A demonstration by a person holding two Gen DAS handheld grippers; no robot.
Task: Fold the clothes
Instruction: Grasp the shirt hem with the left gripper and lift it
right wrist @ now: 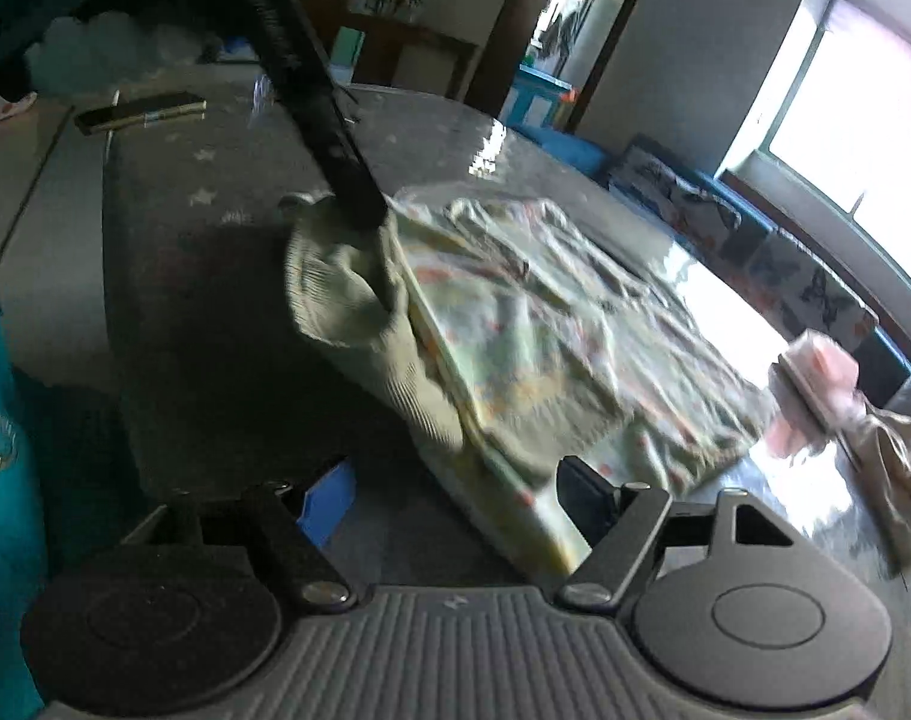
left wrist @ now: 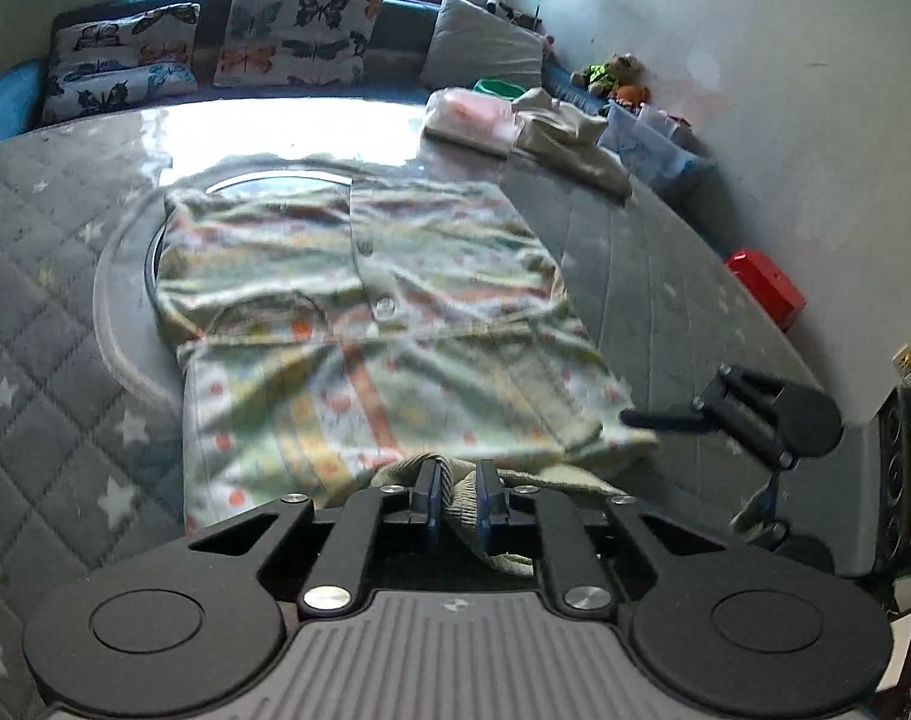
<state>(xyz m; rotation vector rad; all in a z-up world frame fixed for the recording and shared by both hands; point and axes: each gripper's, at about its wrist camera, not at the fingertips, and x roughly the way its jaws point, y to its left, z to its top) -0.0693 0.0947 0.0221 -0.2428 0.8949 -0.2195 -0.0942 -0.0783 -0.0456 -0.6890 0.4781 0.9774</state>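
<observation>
Left hand-held gripper (left wrist: 458, 495), at the bottom centre of its frame, is pinching the ribbed olive hem (left wrist: 464, 504) of the patterned garment (left wrist: 365, 324), jaws closed on the cloth. Right hand-held gripper (right wrist: 455, 498) is standing open, low in its frame, its fingers apart beside the garment's near edge. Spread across the grey quilted counter (left wrist: 47, 312), the garment is lying mostly flat, buttons (left wrist: 384, 305) facing up. At upper right, folded clothes (left wrist: 515, 126) are sitting well apart from it.

butterfly pillows (left wrist: 215, 48) | red box (left wrist: 764, 285) | plush toys (left wrist: 614, 77) | phone (right wrist: 140, 111)
</observation>
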